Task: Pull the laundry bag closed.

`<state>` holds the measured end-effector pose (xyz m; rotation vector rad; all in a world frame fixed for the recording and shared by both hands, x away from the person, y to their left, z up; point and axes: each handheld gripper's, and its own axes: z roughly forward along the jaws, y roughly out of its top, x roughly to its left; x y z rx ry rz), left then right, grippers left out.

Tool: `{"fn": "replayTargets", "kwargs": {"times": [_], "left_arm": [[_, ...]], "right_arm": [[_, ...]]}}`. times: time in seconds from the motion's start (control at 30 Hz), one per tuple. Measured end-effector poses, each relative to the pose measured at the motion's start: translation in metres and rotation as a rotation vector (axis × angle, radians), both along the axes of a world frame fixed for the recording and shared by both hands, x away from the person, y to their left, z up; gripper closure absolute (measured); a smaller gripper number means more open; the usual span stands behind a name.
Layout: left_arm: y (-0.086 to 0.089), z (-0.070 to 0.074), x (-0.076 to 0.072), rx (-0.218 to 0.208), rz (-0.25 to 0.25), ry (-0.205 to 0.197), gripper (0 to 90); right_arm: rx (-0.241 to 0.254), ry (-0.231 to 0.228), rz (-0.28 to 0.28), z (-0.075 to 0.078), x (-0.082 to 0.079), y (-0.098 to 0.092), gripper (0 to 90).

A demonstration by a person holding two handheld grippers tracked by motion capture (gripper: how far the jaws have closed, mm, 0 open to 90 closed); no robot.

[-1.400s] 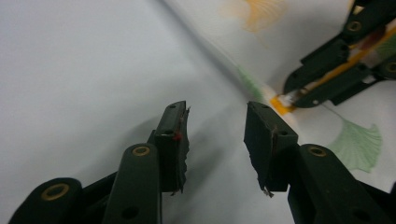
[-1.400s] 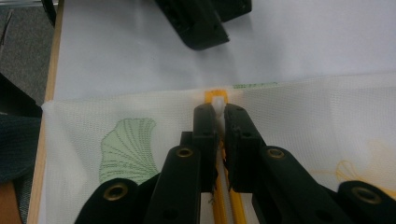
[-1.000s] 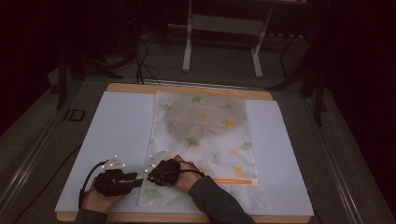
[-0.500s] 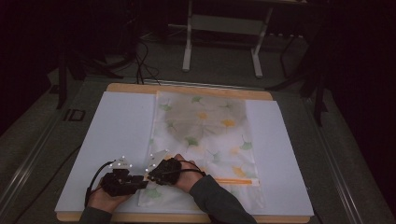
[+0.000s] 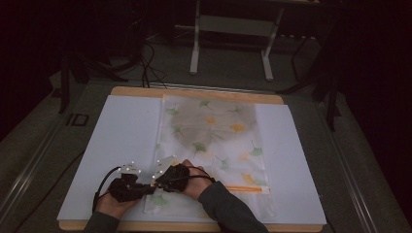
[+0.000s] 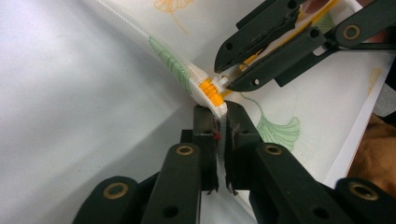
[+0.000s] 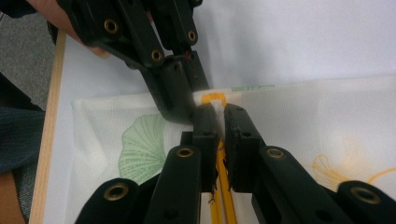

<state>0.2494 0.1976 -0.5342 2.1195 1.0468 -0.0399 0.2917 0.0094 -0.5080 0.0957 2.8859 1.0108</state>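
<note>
White foam-like sheet [image 5: 121, 145] spread over wooden table [image 5: 194, 92], under both tongs. Translucent mesh bag [image 5: 214, 141] printed with green and orange leaves lying flat on that sheet, long axis running from the tongs away toward the far table edge, orange zipper [image 5: 248, 188] crossing the near end and leading off to the right of the tongs.

Near-left bag corner hidden in the high view beneath left gripper [image 5: 130, 187] and right gripper [image 5: 167, 177], set tip to tip there. Near edge of the bag partly covered by the dark sleeve [image 5: 228, 213]. Contents of the bag hard to make out through the cloudy mesh.

Left gripper [image 6: 220, 122] just been closing, jaws now narrow and pinching the bag's white corner seam, directly below the orange zipper end [image 6: 210, 91]; cloth visibly squeezed between the pads. Right gripper [image 6: 224, 77] seen beyond it, clamped on the small white part at that zipper end.

From the right gripper view, right gripper [image 7: 220, 116] drawn tight on the zipper, orange tape running down between its jaws; exact piece gripped too small to tell. Left gripper [image 7: 187, 100] touching alongside, just above and left, gripping the bag [image 7: 327, 130] edge.
</note>
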Motion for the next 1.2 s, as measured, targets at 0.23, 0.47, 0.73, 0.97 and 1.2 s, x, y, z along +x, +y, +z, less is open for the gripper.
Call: {"fn": "replayTargets", "kwargs": {"times": [0.23,0.47,0.73,0.97,1.2], "left_arm": [[0.0,0.0,-0.001,0.005,-0.001,-0.001,86.5],[0.002,0.0,-0.001,-0.006,0.003,0.001,86.9],[0.004,0.001,-0.001,-0.015,0.007,-0.003,87.0],[0.006,0.001,-0.001,-0.021,0.014,-0.007,87.0],[0.007,0.001,0.0,-0.022,0.014,-0.007,87.0]], "right_arm": [[0.005,0.017,-0.003,-0.004,0.001,-0.002,84.1],[0.005,0.032,-0.007,-0.008,0.003,-0.005,84.3],[-0.005,0.036,-0.011,-0.015,0.003,-0.005,84.3],[-0.021,0.028,-0.015,-0.017,0.003,-0.007,84.3],[-0.036,0.018,-0.018,-0.017,0.001,-0.009,84.3]]}}
